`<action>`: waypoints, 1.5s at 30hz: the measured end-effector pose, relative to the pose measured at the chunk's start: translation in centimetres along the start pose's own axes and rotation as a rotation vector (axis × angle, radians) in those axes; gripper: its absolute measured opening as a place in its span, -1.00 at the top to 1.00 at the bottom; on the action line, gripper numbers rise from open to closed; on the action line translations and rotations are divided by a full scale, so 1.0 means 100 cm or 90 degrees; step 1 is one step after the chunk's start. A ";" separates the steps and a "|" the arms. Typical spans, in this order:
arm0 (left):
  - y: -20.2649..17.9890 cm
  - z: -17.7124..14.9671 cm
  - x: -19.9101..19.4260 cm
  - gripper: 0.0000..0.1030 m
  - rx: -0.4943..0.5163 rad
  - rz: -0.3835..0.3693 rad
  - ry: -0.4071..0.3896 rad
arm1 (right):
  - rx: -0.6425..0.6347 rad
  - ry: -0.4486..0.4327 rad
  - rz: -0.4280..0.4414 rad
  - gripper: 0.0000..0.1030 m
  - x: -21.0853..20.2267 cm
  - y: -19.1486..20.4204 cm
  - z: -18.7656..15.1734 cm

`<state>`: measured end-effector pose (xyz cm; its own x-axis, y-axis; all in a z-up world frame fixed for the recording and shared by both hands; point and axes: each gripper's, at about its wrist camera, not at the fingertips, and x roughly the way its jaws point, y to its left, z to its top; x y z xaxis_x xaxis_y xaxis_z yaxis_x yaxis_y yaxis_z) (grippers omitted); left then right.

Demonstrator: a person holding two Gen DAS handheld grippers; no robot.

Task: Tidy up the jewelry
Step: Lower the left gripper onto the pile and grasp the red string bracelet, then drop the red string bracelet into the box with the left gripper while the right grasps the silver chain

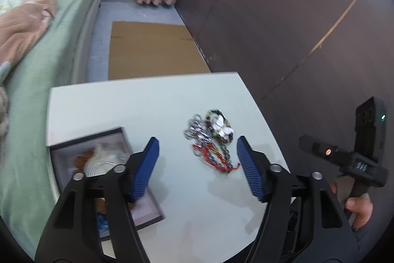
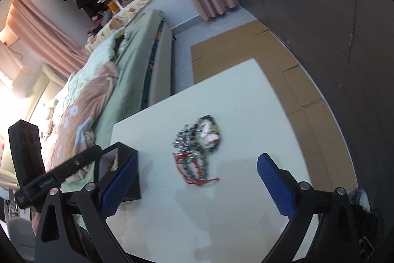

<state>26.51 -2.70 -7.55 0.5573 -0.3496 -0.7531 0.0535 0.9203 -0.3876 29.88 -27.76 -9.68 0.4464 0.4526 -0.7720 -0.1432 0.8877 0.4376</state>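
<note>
Our left hand-held gripper (image 1: 198, 164) hangs over the white surface (image 1: 138, 105) with its blue pads (image 1: 145, 169) spread apart and nothing between them. The jewelry pile (image 1: 211, 139) lies on the surface just ahead of it, between the lines of its two fingers and nearer the right one, untouched. The pile is a tangle: silver chain at the far left, a dark beaded string with pale pieces at the far right, and a red cord nearest us. The picture is too blurred for us to count the pieces.

Beside and partly under our left finger sits an open dark box (image 1: 98, 164) with a pale lining and a few things inside, which we cannot make out clearly.

Our right hand-held gripper (image 2: 197, 185) is spread wider, also empty, above the same surface (image 2: 246, 100). The pile (image 2: 197, 147) lies just ahead of it, about midway between its fingers, with the red cord end closest to the pads. The box (image 2: 128, 171) stands touching or just behind its left pad (image 2: 118, 186); we cannot tell which.

To the left of both lies a bed (image 1: 49, 70), and cardboard (image 1: 152, 48) covers the floor beyond the surface.
</note>
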 end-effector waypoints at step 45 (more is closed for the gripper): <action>-0.002 0.001 0.032 0.94 -0.038 -0.023 0.025 | -0.037 0.093 0.000 -0.20 0.064 0.008 -0.009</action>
<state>28.39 -4.03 -9.82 0.5230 -0.3900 -0.7579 0.0233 0.8954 -0.4447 31.81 -24.08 -14.69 0.3142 0.4567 -0.8323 -0.1968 0.8890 0.4135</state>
